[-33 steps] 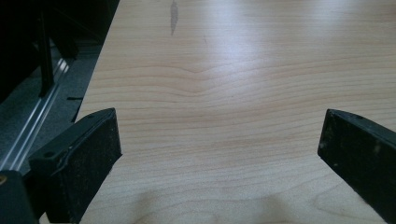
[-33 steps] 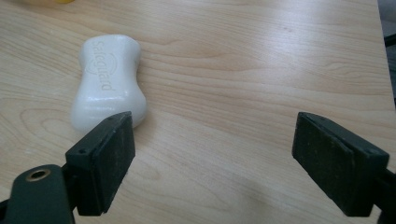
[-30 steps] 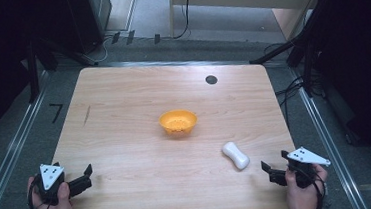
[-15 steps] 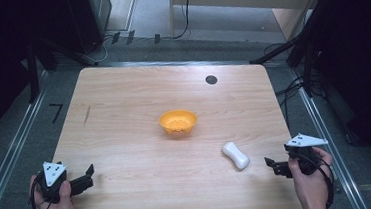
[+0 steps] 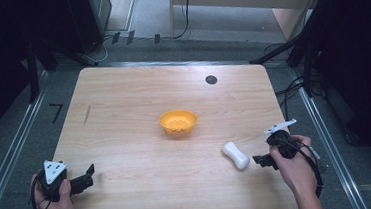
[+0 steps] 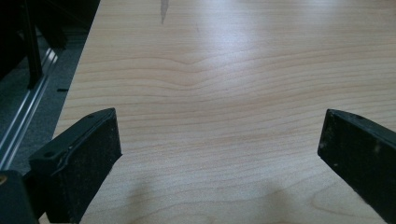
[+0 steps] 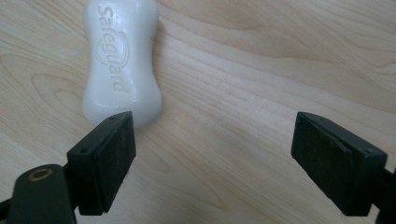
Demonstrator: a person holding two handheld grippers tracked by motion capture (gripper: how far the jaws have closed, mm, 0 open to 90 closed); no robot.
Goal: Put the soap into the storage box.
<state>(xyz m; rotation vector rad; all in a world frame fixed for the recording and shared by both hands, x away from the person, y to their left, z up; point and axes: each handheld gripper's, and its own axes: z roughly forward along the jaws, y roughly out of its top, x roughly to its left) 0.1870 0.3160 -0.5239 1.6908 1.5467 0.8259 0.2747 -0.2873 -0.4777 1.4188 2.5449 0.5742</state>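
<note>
While our right gripper (image 5: 259, 160) holds its jaws apart beside the soap bar (image 5: 236, 155) at lower right of the tabletop (image 5: 124, 119), a skewed approach could knock it aside; left gripper (image 5: 86, 177) jaws apart too.

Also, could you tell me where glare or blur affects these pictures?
Left gripper view: a pale glare streak crosses the table. Right gripper view: the soap bar is sharp, its embossed lettering legible. High view: soft overall, dark surroundings.
</note>
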